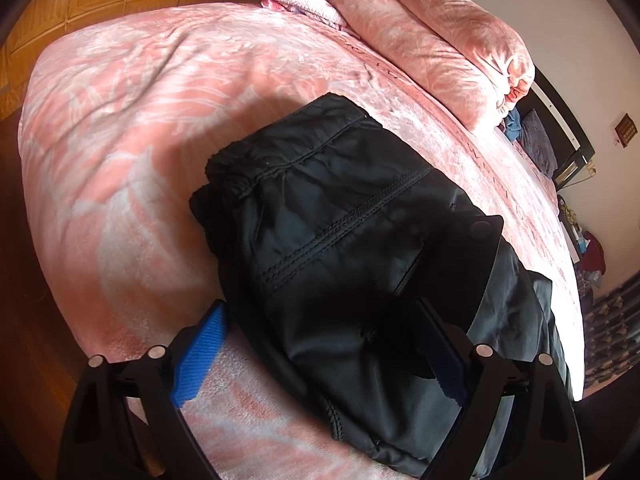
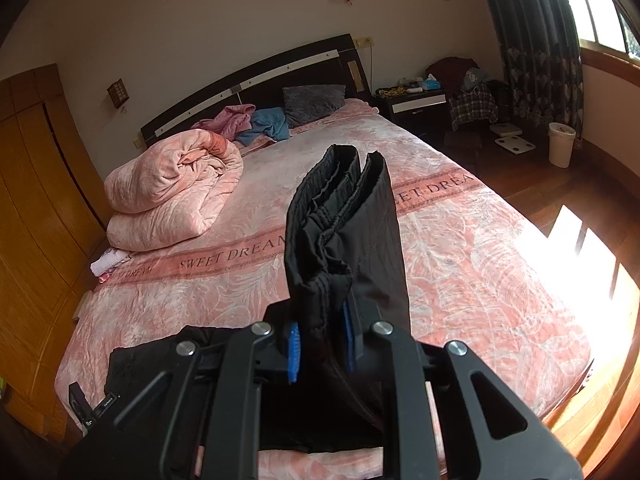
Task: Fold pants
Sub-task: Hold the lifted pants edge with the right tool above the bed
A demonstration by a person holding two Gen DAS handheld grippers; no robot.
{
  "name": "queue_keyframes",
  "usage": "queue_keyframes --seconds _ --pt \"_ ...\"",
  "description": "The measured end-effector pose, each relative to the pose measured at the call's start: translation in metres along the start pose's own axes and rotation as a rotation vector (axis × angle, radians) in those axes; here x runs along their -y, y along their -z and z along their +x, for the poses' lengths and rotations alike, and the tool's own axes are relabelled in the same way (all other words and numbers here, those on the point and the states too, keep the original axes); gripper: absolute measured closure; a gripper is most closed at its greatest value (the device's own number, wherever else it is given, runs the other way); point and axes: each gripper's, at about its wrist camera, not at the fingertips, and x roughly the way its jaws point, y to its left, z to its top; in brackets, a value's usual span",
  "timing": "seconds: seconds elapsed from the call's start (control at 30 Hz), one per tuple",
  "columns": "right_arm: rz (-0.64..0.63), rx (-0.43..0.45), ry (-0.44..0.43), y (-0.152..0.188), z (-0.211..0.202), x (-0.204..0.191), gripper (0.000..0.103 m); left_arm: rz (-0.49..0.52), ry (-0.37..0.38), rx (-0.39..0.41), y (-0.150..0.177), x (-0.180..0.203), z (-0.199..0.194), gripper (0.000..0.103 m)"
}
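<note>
Your right gripper [image 2: 320, 338] is clamped on the black pants [image 2: 346, 236] — both blue pads [image 2: 294, 354] press into a thick folded bundle that rises upright from between the fingers, its layered edges and gathered waistband fanning out at the top. The rest of the cloth drops behind the fingers to a dark heap on the pink bedspread [image 2: 460, 264], near the foot of the bed.

Your left gripper [image 1: 320, 356] stands wide open, holding nothing. Its left blue pad [image 1: 202, 354] hangs over bare bedspread [image 1: 120, 128]; the right finger sits over the dark fabric. From this camera the pants [image 1: 340, 232] lie folded on the bed between and beyond the fingers, stitched seams running across the top layer and the elastic waistband at the far end.

A rolled pink quilt [image 2: 172, 188] lies near the headboard [image 2: 256, 80], well apart from the pants, with a grey pillow [image 2: 314, 102] and crumpled pink and blue clothes beside it.
</note>
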Motion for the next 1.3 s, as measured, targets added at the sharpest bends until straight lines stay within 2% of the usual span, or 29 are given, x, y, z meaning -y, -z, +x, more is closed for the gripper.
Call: queue_keyframes --seconds 0.5,0.9,1.3 --pt "-0.058 -0.004 -0.057 -0.001 0.011 -0.025 0.087 0.014 -0.030 -0.008 0.000 0.003 0.003 0.010" --pt "-0.111 -0.032 -0.085 0.003 0.022 -0.046 0.087 0.009 -0.021 -0.009 0.000 0.001 0.003 0.010" --pt "-0.246 -0.129 -0.078 0.037 0.054 -0.101 0.088 0.007 -0.003 -0.010 0.001 0.000 0.001 0.010"
